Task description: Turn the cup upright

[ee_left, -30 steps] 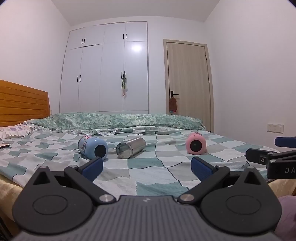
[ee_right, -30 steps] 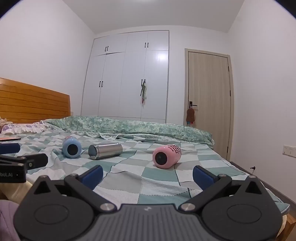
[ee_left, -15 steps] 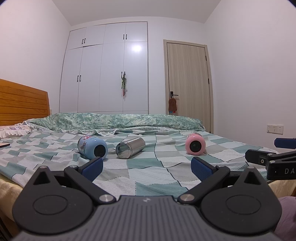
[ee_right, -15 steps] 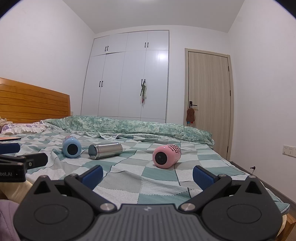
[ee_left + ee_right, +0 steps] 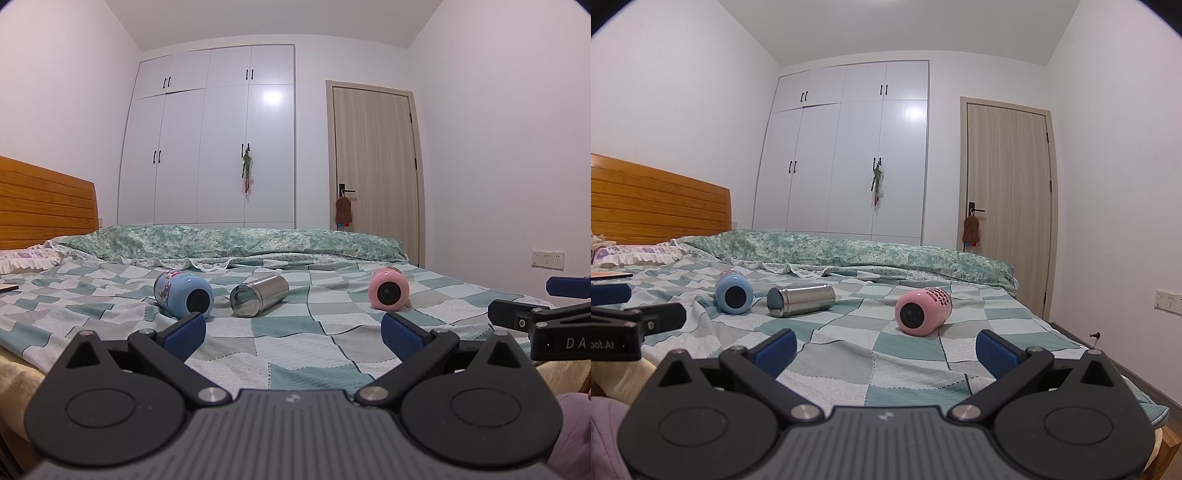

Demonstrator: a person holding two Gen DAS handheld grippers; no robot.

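Cups on checkered bedspread, all lay on sides: blue cup, steel cup beside it, pink cup apart. Left gripper and right gripper spread wide, held nothing, short of cups.

The bed wears a checked teal, grey and white cover. Three cups lie on their sides on it — a blue cup just beside a steel cup, and a pink cup well apart to the right. A floral quilt is bunched along the far edge — a pillow sits by the wooden headboard.
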